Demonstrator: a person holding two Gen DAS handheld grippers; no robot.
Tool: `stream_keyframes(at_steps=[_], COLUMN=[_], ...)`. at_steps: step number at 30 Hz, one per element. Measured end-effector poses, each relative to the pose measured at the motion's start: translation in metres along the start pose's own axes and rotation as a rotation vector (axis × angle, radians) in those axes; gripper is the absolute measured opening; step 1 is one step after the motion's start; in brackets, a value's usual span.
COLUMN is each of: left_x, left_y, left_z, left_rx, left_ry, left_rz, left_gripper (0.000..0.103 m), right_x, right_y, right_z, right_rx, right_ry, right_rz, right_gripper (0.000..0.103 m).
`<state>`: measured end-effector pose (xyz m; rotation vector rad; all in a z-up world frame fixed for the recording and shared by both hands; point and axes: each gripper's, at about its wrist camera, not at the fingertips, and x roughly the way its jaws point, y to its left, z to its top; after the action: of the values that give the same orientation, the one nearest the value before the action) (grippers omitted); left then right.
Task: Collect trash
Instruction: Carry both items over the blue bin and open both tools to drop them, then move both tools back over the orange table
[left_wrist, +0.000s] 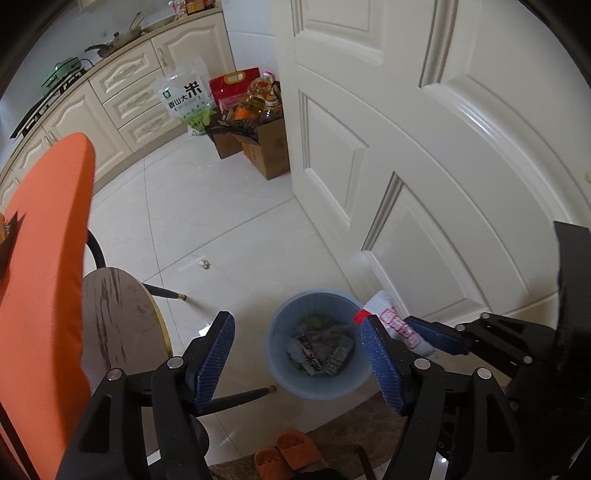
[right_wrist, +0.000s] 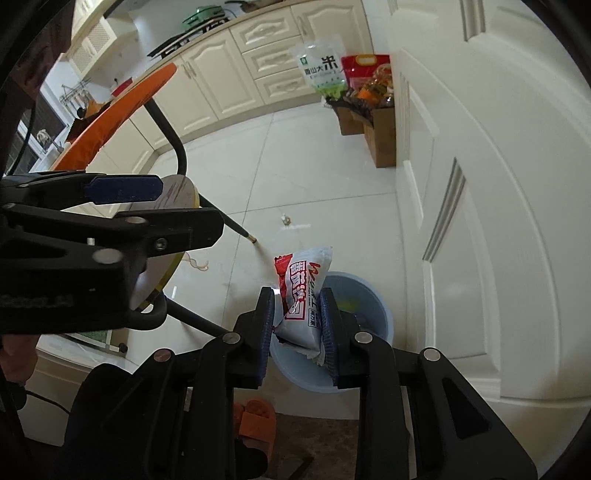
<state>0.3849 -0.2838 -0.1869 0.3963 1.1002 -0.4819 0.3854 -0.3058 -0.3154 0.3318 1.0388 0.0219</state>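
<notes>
Bin (left_wrist: 284, 373): pale blue, on the floor beside the door (left_wrist: 424, 147), wrappers inside. Packet (right_wrist: 303, 299): white and red, above the bin's rim, pinched between the right gripper (right_wrist: 297, 325) fingers. Left gripper (left_wrist: 299, 356): over the bin, fingers spread, holding nothing.

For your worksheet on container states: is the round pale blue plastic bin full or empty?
Partly full: the round pale blue plastic bin holds crumpled wrappers at its bottom, walls bare above.
</notes>
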Motion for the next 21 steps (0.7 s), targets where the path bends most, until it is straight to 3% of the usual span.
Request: stream_keyframes(at_steps=[4,5,7,18,21], left_x=[-0.018,-0.023,-0.033,-0.108,-0.134], left_y=[0.001,0.000,0.001,0.010,0.022], left_z=[-0.008,-0.009,-0.012,-0.038,-0.051], left_rx=[-0.007,-0.008,-0.009,-0.060,-0.088], left_ry=[-0.025,-0.031,-0.045,-0.175,-0.225], left_rz=[0.014,0.015,0.020,0.033,0.035], left_gripper=[0.067,0.067,0.067,0.067,0.069], right_x=[-0.004,-0.005,-0.012,-0.086,-0.107], right_y=[0.006,0.007,0.011,0.065,0.090], right_z=[0.004,0.005,0.006,0.017,0.026], right_rx=[0.010,0.015,0.020,-0.055,-0.084], right_ry=[-0.018,-0.024,-0.041,-0.176,-0.225], right_rz=[-0.009,-0.013,-0.024,-0.031,-0.022], right_gripper=[0.034,0.045,0.056,0.060,0.067])
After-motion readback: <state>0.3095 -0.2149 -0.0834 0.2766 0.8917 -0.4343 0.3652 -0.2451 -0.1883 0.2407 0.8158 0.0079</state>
